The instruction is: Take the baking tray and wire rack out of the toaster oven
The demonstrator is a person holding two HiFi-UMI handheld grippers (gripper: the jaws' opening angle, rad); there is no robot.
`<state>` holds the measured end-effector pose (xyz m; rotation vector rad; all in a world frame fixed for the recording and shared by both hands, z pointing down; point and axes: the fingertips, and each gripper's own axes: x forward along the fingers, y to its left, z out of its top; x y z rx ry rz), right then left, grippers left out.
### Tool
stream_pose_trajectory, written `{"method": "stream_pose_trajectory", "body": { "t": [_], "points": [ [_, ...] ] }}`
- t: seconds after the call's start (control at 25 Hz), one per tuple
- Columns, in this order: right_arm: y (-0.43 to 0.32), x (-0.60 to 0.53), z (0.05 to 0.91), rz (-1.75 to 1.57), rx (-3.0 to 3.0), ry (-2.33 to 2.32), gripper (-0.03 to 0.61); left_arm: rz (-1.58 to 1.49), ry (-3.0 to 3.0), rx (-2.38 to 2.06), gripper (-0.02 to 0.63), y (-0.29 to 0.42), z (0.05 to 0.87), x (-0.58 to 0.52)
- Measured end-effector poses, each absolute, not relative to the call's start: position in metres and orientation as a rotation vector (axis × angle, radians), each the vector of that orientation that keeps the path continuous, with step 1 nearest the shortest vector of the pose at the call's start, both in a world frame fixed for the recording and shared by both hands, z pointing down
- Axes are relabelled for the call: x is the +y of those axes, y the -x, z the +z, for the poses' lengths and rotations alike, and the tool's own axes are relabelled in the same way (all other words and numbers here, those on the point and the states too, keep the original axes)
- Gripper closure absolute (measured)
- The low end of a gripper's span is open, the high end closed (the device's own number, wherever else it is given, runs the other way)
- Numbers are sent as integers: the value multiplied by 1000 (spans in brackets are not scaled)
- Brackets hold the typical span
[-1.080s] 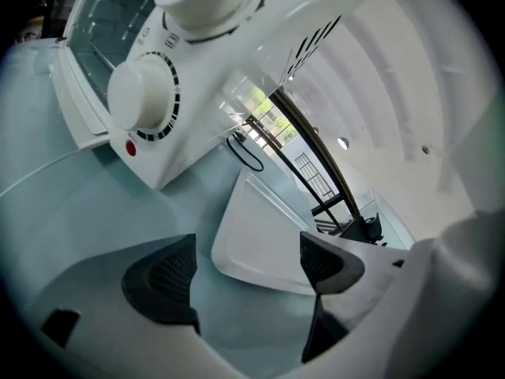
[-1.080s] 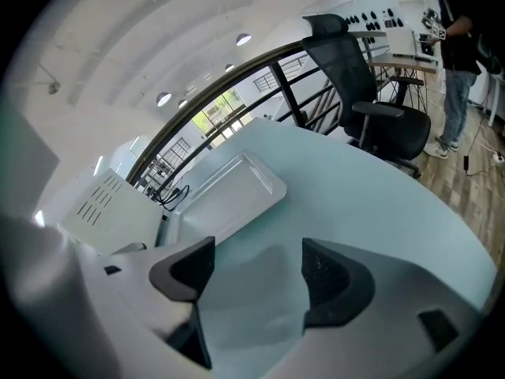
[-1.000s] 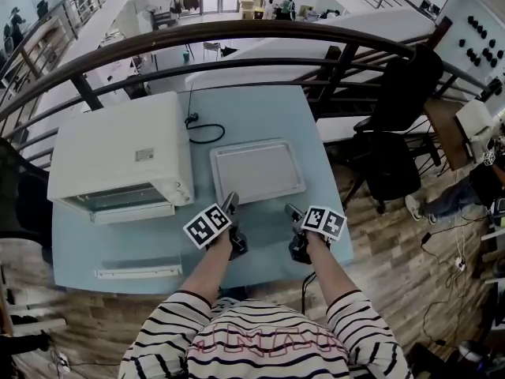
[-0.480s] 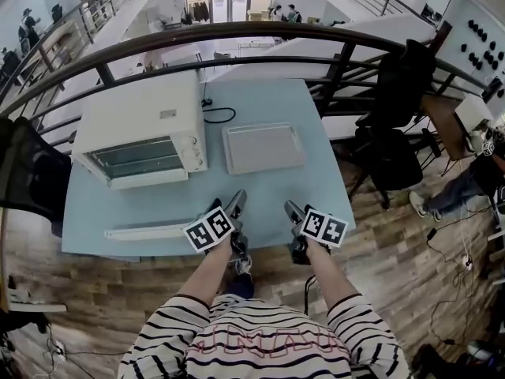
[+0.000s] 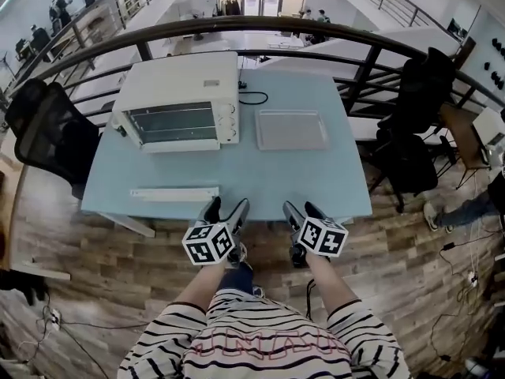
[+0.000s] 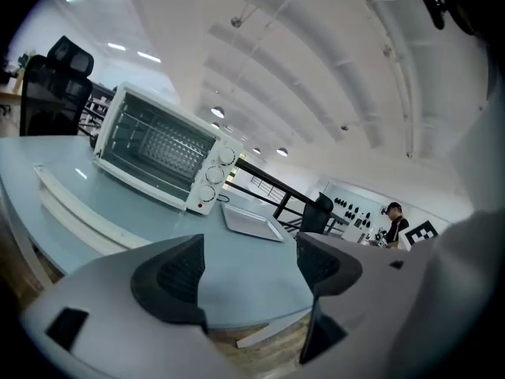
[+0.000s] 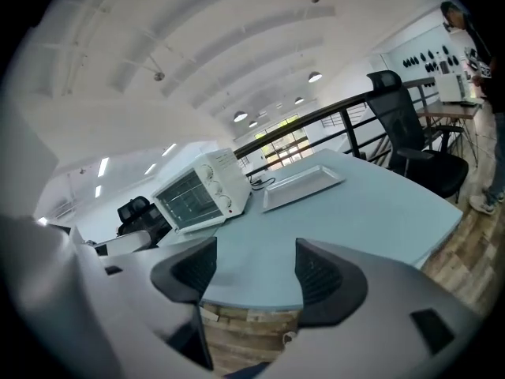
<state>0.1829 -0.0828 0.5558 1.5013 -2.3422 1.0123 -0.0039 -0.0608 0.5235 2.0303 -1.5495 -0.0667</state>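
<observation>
The left tongs (image 5: 226, 207) and right tongs (image 5: 301, 209) are both open and empty at the table's (image 5: 331, 181) near edge, while the baking tray (image 5: 292, 129) lies on the table just beside the toaster oven (image 5: 180, 101).

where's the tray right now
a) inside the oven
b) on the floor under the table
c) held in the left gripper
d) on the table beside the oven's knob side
d: the tray lies flat on the table, just past the knob end of the oven and not touching it.
</observation>
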Motion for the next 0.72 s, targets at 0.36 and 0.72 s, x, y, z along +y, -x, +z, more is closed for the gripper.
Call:
{"method": "stream_pose_trajectory", "body": {
  "t": [0.36, 0.72],
  "points": [
    [-98, -66, 519, 865, -2509, -1451, 340, 13, -2120, -1693, 233, 77, 503, -30],
    [23, -95, 504, 760, -2563, -1410, 407, 176, -2208, -1807, 414, 187, 489, -53]
  ]
}}
